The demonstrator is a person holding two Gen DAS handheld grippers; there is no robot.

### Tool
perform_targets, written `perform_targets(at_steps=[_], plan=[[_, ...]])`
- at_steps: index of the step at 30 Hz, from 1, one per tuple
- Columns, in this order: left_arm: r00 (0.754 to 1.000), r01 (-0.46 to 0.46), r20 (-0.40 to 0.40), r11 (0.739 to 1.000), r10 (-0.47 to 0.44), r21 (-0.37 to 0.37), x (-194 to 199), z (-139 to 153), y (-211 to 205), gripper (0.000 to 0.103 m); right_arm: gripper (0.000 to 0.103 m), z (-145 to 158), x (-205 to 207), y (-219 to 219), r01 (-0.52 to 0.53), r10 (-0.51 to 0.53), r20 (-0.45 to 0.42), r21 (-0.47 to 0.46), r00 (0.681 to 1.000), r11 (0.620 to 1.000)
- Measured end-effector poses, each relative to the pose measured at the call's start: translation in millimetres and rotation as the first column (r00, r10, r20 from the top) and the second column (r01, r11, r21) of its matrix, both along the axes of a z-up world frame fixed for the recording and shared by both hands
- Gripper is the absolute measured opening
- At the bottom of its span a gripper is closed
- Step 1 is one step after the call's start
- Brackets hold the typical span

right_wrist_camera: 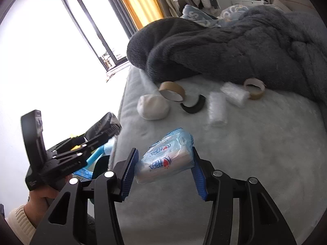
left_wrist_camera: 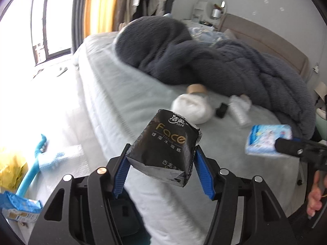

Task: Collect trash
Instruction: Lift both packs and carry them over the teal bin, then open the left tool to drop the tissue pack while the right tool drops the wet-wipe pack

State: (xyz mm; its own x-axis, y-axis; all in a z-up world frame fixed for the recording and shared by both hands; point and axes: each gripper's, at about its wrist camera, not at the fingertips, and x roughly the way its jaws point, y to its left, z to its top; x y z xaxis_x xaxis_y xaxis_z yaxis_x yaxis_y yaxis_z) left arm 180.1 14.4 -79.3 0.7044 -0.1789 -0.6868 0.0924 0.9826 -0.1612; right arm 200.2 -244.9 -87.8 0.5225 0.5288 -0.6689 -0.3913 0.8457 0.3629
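Observation:
My left gripper (left_wrist_camera: 161, 157) is shut on a black tissue pack (left_wrist_camera: 165, 147) and holds it above the bed's near edge. My right gripper (right_wrist_camera: 163, 159) is shut on a light blue tissue pack (right_wrist_camera: 165, 157), also seen in the left wrist view (left_wrist_camera: 267, 138), over the bed. On the pale bed (right_wrist_camera: 255, 153) lie a white wad (right_wrist_camera: 153, 107), two brown tape rolls (right_wrist_camera: 171, 91) (right_wrist_camera: 254, 88), a black curved piece (right_wrist_camera: 194, 105) and two clear plastic wrappers (right_wrist_camera: 217, 112) (right_wrist_camera: 235, 95).
A dark grey blanket (right_wrist_camera: 235, 47) is heaped across the far half of the bed. On the floor at the left lie a blue brush (left_wrist_camera: 30, 175), a yellow bag (left_wrist_camera: 12, 169) and a blue pack (left_wrist_camera: 18, 208). A window (right_wrist_camera: 98, 26) is behind.

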Motion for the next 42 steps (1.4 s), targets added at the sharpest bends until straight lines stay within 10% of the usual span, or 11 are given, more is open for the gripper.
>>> perform_targets(at_steps=[22, 42], plan=[[0.947, -0.181, -0.265, 0.983, 0.180, 0.022, -13.5, -57.8, 114.8, 0.063, 0.051, 3.4, 3.7, 137.1, -0.219, 0.219, 0.015, 0.008, 0.976, 0.976], [0.804, -0.198, -0.576, 0.980, 0.149, -0.023, -31.8, -136.6, 180.8, 0.072, 0.051, -26.8, 7.8, 233.2, -0.360, 0.359, -0.043, -0.034, 0.932, 0.932]])
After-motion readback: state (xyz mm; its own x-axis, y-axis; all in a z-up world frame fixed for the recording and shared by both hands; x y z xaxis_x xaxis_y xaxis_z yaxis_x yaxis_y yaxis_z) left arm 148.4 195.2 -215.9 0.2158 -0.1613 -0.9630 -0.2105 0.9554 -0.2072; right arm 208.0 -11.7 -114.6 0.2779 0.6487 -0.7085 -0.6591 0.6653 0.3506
